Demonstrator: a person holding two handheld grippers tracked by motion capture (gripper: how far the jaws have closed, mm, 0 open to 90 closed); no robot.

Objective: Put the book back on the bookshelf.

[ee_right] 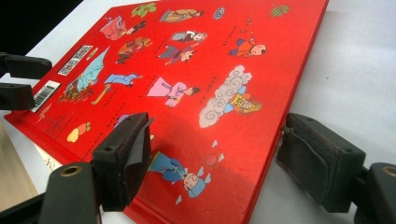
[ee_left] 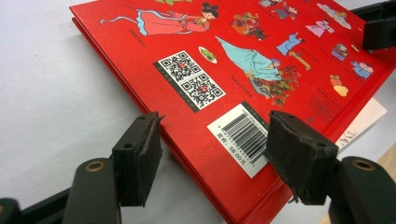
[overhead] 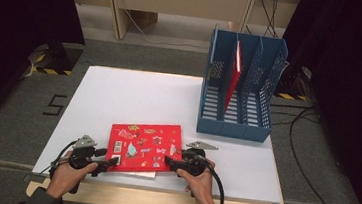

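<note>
A stiff, glossy red hardcover book point(overhead: 143, 146) lies flat at the desk's point(overhead: 119, 96) near edge — likely slippery. Both grippers' fingers, left point(overhead: 107, 165) and right point(overhead: 172, 163), are spread apart, straddling its near corners — edges are best pinched.

A white-topped wooden table point(overhead: 134, 97) carries a flat red picture-covered book point(overhead: 144, 146) and a blue 3-slot plastic file rack point(overhead: 240, 95).

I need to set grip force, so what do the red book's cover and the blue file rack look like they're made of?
Red book: stiff board cover, apparently glossy laminate, since it shows soft sheen and crisp, flat edges. Blue file rack: probably moulded plastic, judging by uniform colour and perforated walls.
</note>
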